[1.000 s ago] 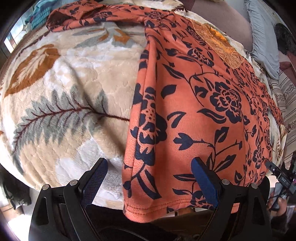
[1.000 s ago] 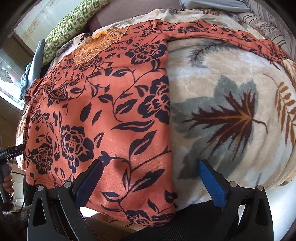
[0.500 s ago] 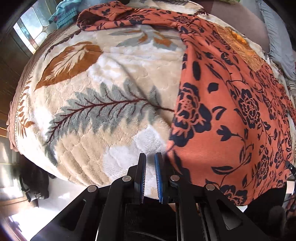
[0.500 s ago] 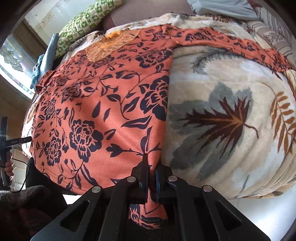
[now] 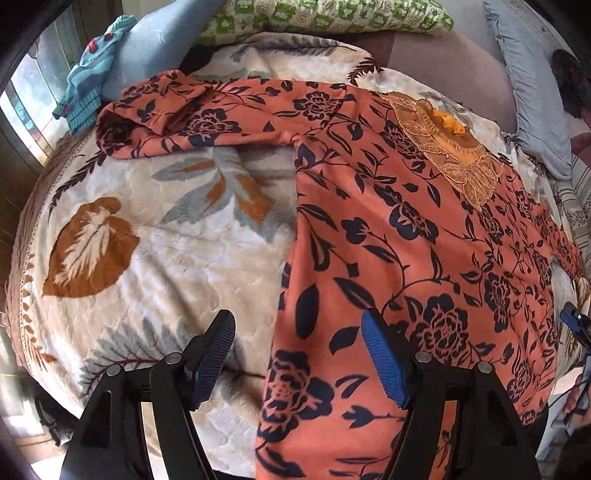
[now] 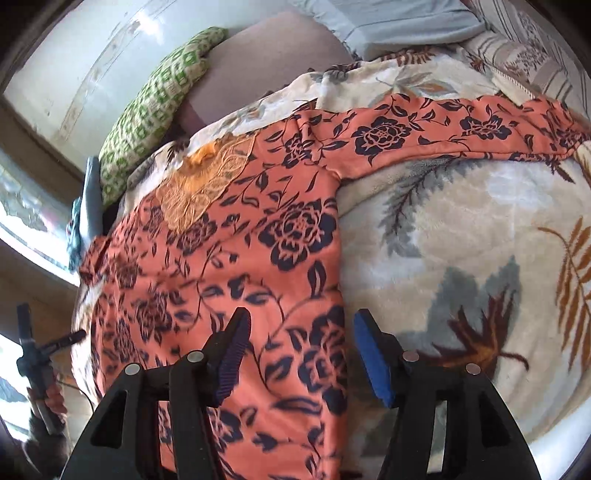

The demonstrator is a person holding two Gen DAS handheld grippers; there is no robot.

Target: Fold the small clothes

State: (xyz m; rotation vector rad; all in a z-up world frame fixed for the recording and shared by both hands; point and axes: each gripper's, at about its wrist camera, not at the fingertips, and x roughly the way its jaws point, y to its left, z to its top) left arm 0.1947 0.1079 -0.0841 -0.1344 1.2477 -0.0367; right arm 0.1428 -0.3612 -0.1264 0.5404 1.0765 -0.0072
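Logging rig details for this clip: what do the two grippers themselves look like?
The left gripper and right gripper match: matte black angular frames with triangular cut-outs, round silver pivot pins, and ribbed blue pads on the fingers. No cables, labels or sleeves are visible on them.

A cream leaf-patterned blanket [image 5: 177,236] covers the bed, with an orange floral garment [image 5: 388,236] spread flat on it.

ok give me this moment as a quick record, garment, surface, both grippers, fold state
garment: orange floral top, spread flat, both sleeves out sideways
surface: leaf-print blanket
left gripper: open, straddling the top's side edge near the hem
right gripper: open, straddling the opposite side edge
fold state: no fold made yet
background: green patterned pillow
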